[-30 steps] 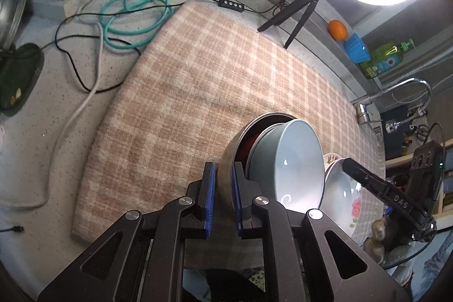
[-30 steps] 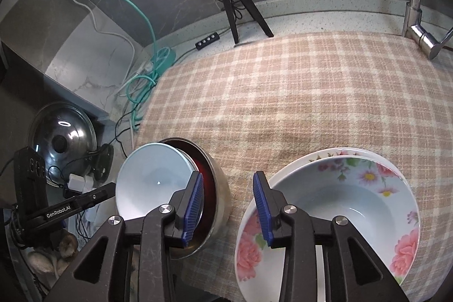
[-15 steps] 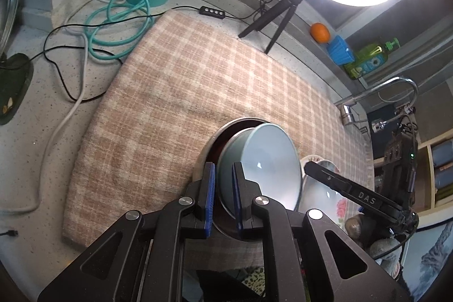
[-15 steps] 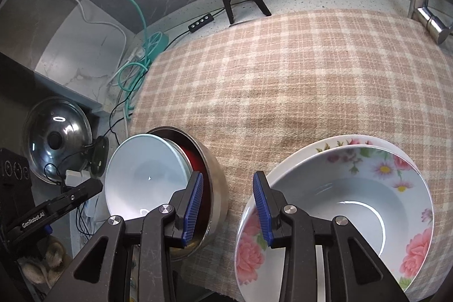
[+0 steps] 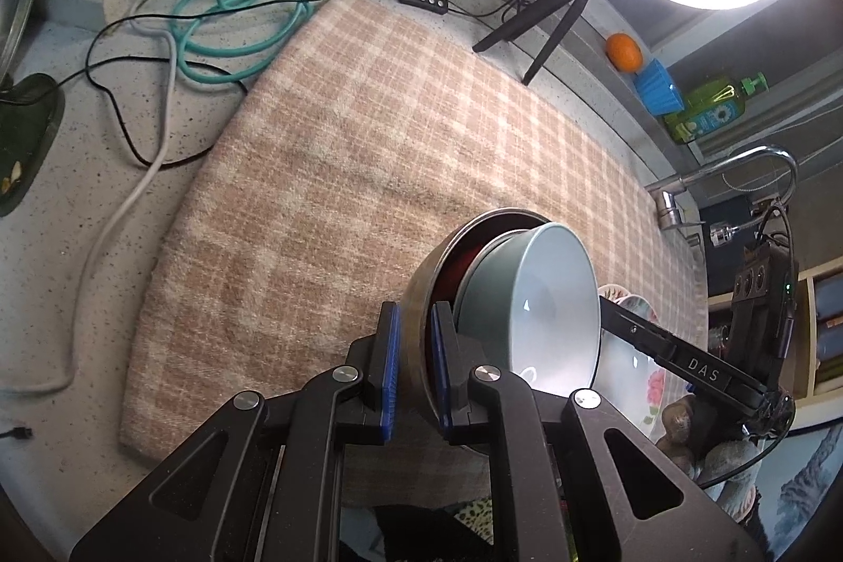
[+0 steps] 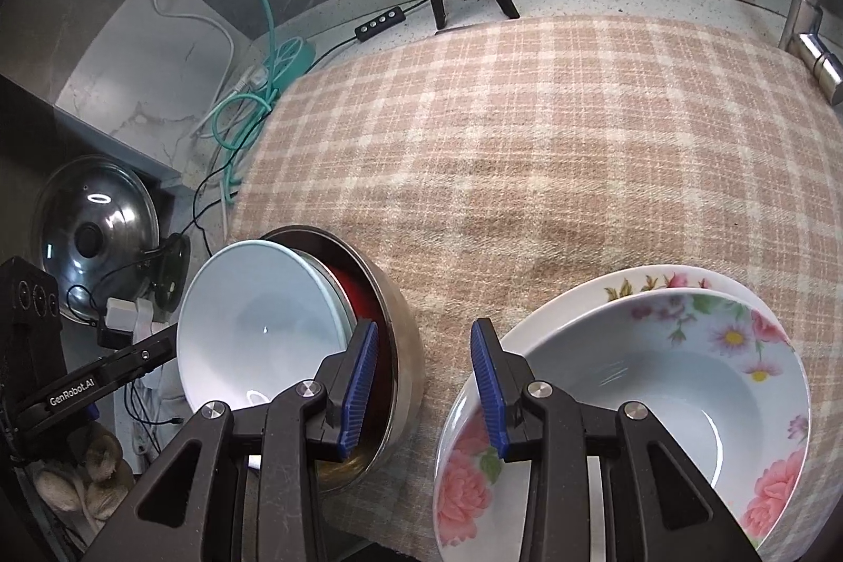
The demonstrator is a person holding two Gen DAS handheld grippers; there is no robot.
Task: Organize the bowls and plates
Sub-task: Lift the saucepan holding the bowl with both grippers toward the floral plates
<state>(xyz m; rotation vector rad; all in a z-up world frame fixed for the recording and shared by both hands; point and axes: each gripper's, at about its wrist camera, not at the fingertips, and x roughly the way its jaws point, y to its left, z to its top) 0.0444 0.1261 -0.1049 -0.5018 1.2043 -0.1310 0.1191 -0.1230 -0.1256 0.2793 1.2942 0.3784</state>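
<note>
Steel bowl (image 5: pixel 421 293) rim sits clamped in left jaws; right jaws apart, empty.

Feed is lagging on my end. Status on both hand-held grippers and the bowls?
Left hand-held gripper shut on steel bowl rim, pale blue bowl nested inside. Right hand-held gripper open, empty, beside floral bowl. Nothing blocking.

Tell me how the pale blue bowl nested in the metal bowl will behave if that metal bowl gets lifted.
The pale blue bowl sits tilted and loose inside the metal bowl, so it may slide or clatter. Its glossy glaze looks slippery. The left gripper pinches only the metal rim, so the stack may tip.
</note>
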